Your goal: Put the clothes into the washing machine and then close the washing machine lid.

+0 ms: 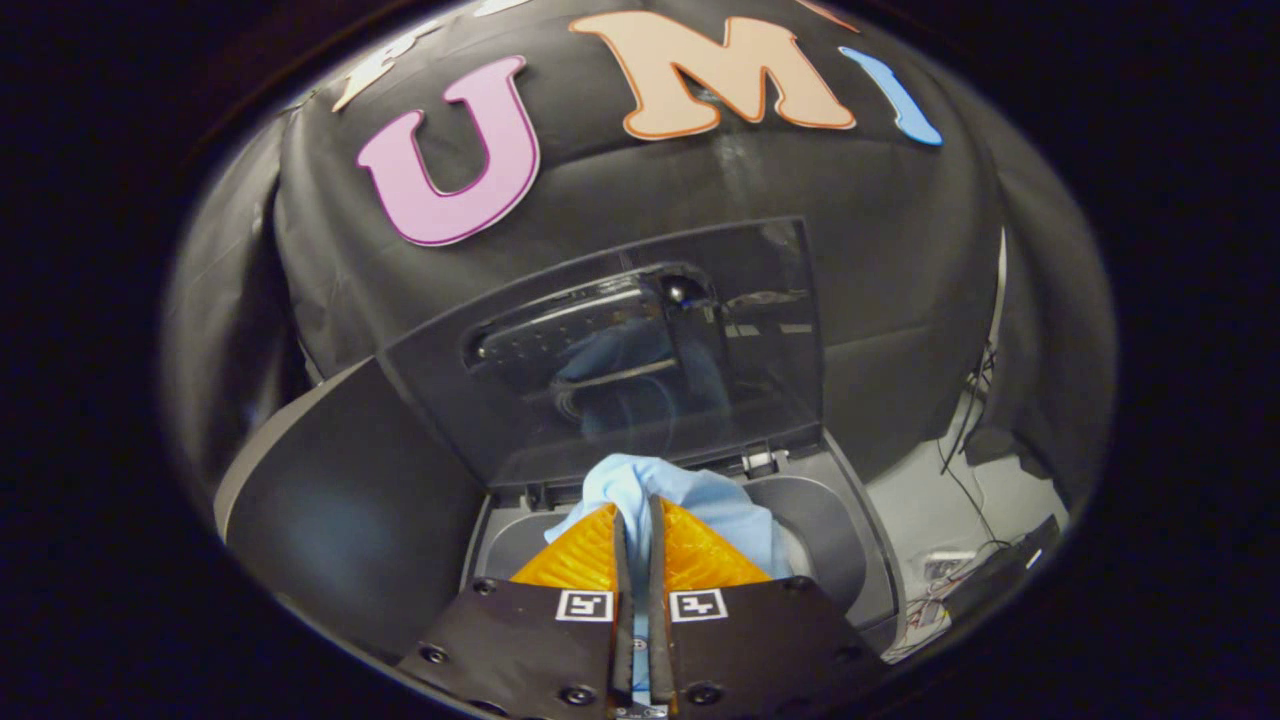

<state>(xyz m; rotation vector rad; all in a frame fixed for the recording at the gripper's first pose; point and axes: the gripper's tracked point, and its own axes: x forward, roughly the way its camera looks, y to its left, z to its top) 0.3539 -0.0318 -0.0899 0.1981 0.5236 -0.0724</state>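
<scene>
Pinching soft crumpled blue cloth [700, 495], tool [640, 520] over round washer opening [810, 530], glossy tinted lid [620, 350] upright

We see our gripper [640, 515] pointing forward and tilted downward, its two fingers [585, 560] drawn almost together with only a thin slit between them. Both press on a fold of light blue cloth [690, 495], which bunches up just past the tips.
</scene>
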